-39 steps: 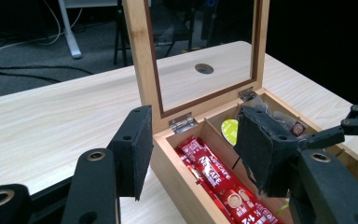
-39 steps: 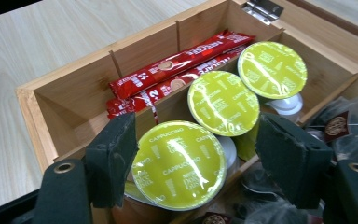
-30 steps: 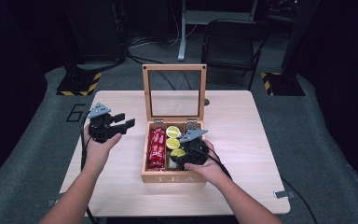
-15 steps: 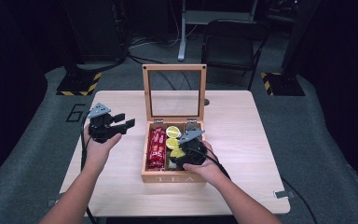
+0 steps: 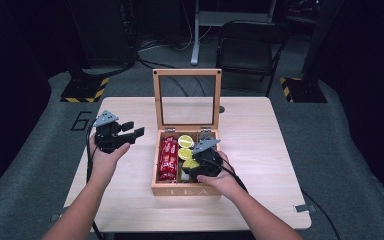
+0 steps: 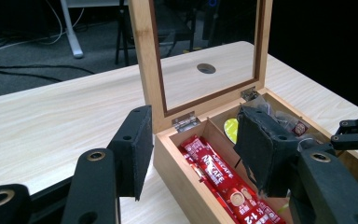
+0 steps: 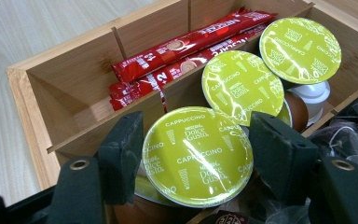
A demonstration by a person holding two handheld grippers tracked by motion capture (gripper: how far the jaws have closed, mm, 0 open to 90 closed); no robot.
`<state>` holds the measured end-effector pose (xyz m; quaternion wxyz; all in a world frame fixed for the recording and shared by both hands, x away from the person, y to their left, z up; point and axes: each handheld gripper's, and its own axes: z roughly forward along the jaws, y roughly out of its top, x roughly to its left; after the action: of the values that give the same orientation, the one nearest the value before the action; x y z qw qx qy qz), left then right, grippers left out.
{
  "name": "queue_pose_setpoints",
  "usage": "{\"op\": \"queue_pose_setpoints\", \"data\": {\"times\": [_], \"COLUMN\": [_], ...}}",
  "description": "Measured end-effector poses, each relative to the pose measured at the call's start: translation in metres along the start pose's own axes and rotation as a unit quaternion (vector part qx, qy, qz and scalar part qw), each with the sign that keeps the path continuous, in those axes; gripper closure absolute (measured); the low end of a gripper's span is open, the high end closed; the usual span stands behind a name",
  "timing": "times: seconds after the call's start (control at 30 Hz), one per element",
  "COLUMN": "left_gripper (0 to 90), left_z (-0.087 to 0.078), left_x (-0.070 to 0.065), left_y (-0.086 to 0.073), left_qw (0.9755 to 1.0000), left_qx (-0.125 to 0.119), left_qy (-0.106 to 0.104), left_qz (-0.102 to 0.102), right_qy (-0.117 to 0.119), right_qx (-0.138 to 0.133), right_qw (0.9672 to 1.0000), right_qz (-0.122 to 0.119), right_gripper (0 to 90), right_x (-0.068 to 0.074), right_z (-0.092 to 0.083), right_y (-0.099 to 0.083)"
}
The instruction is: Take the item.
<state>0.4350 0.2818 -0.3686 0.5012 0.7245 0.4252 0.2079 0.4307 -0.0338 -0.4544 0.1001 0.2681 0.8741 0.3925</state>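
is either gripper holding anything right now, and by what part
Nothing is gripped yet. The right gripper is open, jaws either side of the nearest capsule; the left gripper hangs open.

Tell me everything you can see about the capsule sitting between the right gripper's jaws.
The nearest cappuccino capsule has a round, shiny yellow-green foil lid printed "Cappuccino" and "Nescafe Dolce Gusto", over a brown body. It lies lid-up, slightly tilted, in the middle compartment of the wooden tea box, at its near end. The right gripper has one open jaw on each side of it; I cannot tell if they touch. A second capsule overlaps behind it.
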Motion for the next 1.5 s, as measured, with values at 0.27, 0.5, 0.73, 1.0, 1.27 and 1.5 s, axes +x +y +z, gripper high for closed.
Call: {"op": "queue_pose_setpoints", "data": {"times": [0.27, 0.5, 0.73, 1.0, 1.27, 1.5], "left_gripper": [46.2, 46.1, 46.2, 46.1, 46.1, 46.1], "left_z": [0.000, 0.000, 0.000, 0.000, 0.000, 0.000], "left_x": [0.000, 0.000, 0.000, 0.000, 0.000, 0.000], "left_y": [0.000, 0.000, 0.001, 0.001, 0.001, 0.001], "left_qw": [1.0000, 1.0000, 1.0000, 1.0000, 1.0000, 1.0000], "left_qx": [0.000, 0.003, -0.001, -0.001, 0.000, 0.000], "left_qy": [0.000, 0.000, 0.001, 0.001, 0.002, 0.002], "left_qz": [0.001, 0.002, 0.000, 0.000, 0.002, 0.002], "right_qy": [0.001, 0.003, -0.001, -0.015, -0.033, -0.056], "right_qx": [-0.004, -0.012, -0.024, -0.041, -0.054, -0.063], "right_qw": [1.0000, 0.9999, 0.9997, 0.9990, 0.9979, 0.9959], "right_qz": [-0.004, -0.003, -0.005, 0.001, 0.017, 0.033], "right_gripper": [36.7, 36.8, 36.8, 36.8, 36.8, 36.8], "right_x": [0.001, 0.003, 0.002, -0.006, -0.021, -0.037], "right_z": [-0.002, -0.007, -0.016, -0.030, -0.047, -0.063], "right_y": [0.000, 0.002, 0.006, 0.007, 0.003, -0.004]}}
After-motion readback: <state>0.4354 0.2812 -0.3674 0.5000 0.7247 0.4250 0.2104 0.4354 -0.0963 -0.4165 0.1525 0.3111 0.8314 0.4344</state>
